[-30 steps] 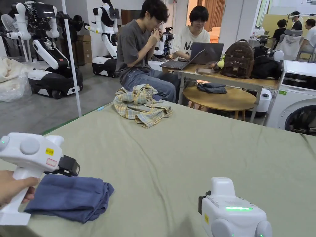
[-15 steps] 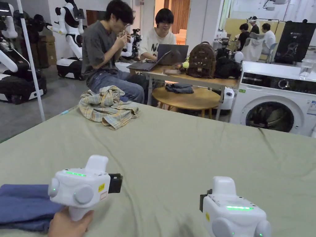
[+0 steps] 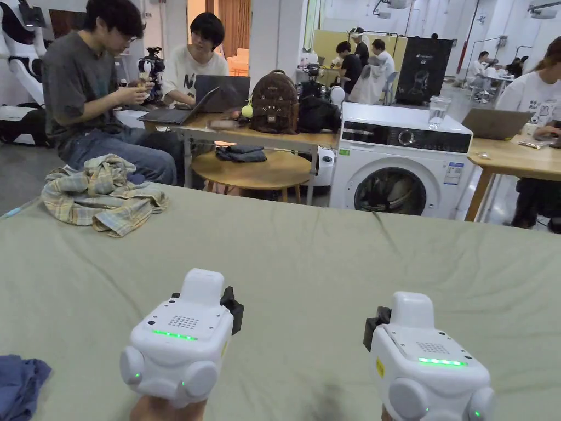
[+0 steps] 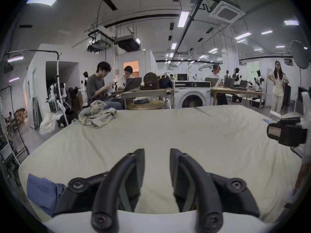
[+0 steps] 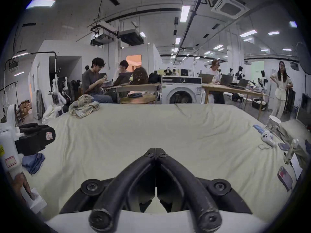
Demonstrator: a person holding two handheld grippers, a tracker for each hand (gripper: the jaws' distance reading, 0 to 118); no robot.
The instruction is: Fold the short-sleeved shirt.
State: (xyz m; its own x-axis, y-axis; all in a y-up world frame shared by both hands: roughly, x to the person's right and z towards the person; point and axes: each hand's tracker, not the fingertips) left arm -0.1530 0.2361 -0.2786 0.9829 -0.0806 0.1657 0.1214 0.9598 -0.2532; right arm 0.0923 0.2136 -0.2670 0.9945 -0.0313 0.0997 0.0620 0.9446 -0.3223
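At the far left of the green-covered surface (image 3: 307,257), a blue garment (image 3: 19,383) lies bunched at the near edge; whether it has short sleeves cannot be told. Farther back on the left, a crumpled plaid shirt (image 3: 101,194) lies at the far edge, well apart from both tools. Behind it a person in a grey top (image 3: 82,93) sits beside another person at a laptop (image 3: 213,98) on a wooden desk, with a brown backpack (image 3: 274,101) next to it. A low round table (image 3: 252,170) carries a dark folded cloth. To the right stands a white washing machine (image 3: 397,161) with a glass on top, then a second desk where someone works at a laptop.

The left hand-held gripper (image 4: 157,154) hovers over bare cloth with its jaws parted by a clear gap and nothing between them; the blue garment (image 4: 42,193) lies just to its left and slightly behind, not touched. The right hand-held gripper (image 5: 156,150) hovers level with it to the right, jaws pressed tip to tip on nothing, with the blue garment (image 5: 33,163) well off to its left past the other tool. Along the right edge of the surface lie a phone (image 5: 284,177) and a small white controller (image 5: 267,138)
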